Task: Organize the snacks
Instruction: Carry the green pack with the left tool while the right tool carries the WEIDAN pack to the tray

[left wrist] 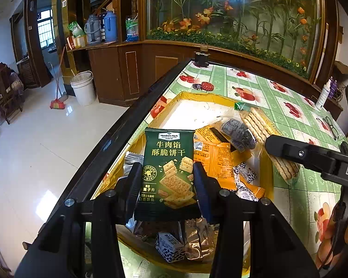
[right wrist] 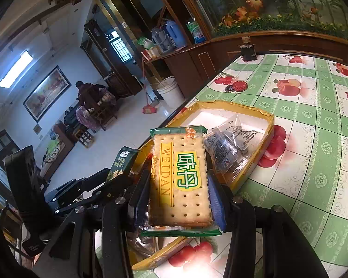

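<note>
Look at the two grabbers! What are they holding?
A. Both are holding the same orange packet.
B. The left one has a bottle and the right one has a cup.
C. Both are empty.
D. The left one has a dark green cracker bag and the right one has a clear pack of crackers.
D: the left gripper clamps the dark green cracker bag, and the right gripper clamps the clear cracker pack, both above the yellow tray.

Black plastic tongs (left wrist: 167, 185), blue pads (right wrist: 214, 199), silver screws, white "DA" lettering.
</note>
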### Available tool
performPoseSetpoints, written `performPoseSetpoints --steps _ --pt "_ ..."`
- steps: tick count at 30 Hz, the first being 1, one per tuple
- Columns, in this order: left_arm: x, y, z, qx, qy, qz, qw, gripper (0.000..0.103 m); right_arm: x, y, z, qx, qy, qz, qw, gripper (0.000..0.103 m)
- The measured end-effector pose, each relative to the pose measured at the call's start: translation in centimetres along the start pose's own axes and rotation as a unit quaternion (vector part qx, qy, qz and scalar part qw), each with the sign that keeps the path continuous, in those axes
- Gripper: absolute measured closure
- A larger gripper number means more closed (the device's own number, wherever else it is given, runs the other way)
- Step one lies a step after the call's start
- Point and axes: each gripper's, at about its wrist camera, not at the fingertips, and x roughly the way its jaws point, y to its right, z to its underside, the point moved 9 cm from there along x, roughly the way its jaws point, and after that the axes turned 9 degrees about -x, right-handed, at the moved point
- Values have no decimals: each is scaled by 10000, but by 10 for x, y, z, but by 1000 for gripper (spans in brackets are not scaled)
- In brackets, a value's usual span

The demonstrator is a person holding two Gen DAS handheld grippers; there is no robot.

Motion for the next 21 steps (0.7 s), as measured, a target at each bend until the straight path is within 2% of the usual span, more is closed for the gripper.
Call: performPoseSetpoints --steps 8,16,21 --pt "9 -4 -1 -69 -99 15 9999 60 17 -4 -7 -345 -136 468 9982 55" --pt "11 -3 -2 -56 -124 8 9999 60 27 -2 -17 -520 -126 601 9968 55" --pt "14 4 -5 2 -134 67 9999 60 32 8 -22 -418 -140 591 9973 55"
